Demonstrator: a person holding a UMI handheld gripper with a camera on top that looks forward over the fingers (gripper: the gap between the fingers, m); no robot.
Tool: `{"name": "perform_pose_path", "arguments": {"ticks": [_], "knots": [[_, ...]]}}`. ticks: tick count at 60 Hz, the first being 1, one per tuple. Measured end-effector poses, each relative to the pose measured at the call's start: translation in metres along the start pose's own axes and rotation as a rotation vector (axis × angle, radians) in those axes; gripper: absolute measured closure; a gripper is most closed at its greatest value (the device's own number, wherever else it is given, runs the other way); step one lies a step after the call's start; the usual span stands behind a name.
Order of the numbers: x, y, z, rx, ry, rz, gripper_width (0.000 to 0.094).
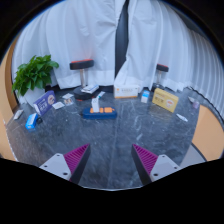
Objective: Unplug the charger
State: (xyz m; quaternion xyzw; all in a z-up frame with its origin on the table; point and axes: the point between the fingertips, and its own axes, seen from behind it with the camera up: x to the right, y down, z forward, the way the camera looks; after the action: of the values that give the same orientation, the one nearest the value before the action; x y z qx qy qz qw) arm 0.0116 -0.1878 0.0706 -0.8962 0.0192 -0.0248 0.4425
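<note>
Gripper [109, 160]: fingers spread wide, purple pads [75, 157] facing inward, nothing held or touched; bare dark marbled tabletop [110, 140] between and just ahead of them.

Beyond the fingers, mid-table: blue tray-like item [98, 114] carrying a small upright white-and-orange object [97, 103]; whether this is the charger cannot be told.

Further out: blue-purple box [44, 102]; yellow box [165, 99]; small blue bottle [145, 96]; clear container [126, 91].

Far: potted green plant [35, 73]; two stools [81, 66]; white curtains [90, 30].
</note>
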Motion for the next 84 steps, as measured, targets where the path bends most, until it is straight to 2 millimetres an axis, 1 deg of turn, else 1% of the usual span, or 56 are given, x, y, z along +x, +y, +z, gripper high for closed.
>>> {"name": "perform_pose_path", "arguments": {"ticks": [2, 5, 10, 16, 19, 22, 26, 29, 30, 34, 35, 38, 39, 44, 50, 51, 53, 54, 57, 60, 62, 64, 67, 70, 73, 78, 84], "knots": [[-0.016, -0.012, 0.017, 0.026, -0.012, -0.003, 0.0084], [-0.035, -0.031, 0.044, 0.058, -0.018, -0.01, 0.0085], [-0.057, -0.064, 0.086, 0.087, -0.019, -0.019, 0.0084], [-0.071, -0.105, 0.137, 0.137, -0.017, -0.018, 0.0086], [-0.075, -0.119, 0.161, 0.149, -0.014, -0.025, 0.0101], [-0.078, -0.128, 0.184, 0.15, -0.016, -0.029, 0.0122], [-0.08, -0.135, 0.209, 0.147, -0.02, -0.027, 0.0212], [-0.078, -0.138, 0.225, 0.146, -0.02, -0.026, 0.0341], [-0.079, -0.138, 0.228, 0.145, -0.018, -0.026, 0.037], [-0.079, -0.136, 0.239, 0.139, -0.006, -0.029, 0.0562], [-0.079, -0.134, 0.241, 0.134, -0.006, -0.029, 0.061], [-0.078, -0.129, 0.245, 0.128, -0.004, -0.019, 0.0684], [-0.077, -0.127, 0.246, 0.123, -0.001, -0.015, 0.0723], [-0.077, -0.127, 0.246, 0.133, -0.005, -0.016, 0.0766], [-0.076, -0.129, 0.246, 0.119, -0.013, -0.024, 0.0848], [-0.076, -0.131, 0.245, 0.117, -0.016, -0.014, 0.0847], [-0.076, -0.145, 0.236, 0.148, -0.025, 0.008, 0.0848], [-0.077, -0.159, 0.228, 0.182, -0.031, 0.013, 0.0848], [-0.075, -0.214, 0.191, 0.32, -0.031, -0.009, 0.0847], [-0.076, -0.252, 0.159, 0.398, -0.039, -0.022, 0.0847], [-0.074, -0.27, 0.144, 0.424, -0.049, -0.006, 0.0848], [-0.07, -0.285, 0.133, 0.44, -0.062, 0.008, 0.0848], [-0.058, -0.293, 0.125, 0.445, -0.066, 0.015, 0.0849], [-0.043, -0.291, 0.123, 0.438, -0.061, 0.011, 0.085], [-0.026, -0.278, 0.129, 0.408, -0.053, 0.007, 0.085], [0.003, -0.242, 0.149, 0.329, -0.057, 0.025, 0.085], [0.039, -0.185, 0.182, 0.223, -0.048, 0.036, 0.0847]]}}
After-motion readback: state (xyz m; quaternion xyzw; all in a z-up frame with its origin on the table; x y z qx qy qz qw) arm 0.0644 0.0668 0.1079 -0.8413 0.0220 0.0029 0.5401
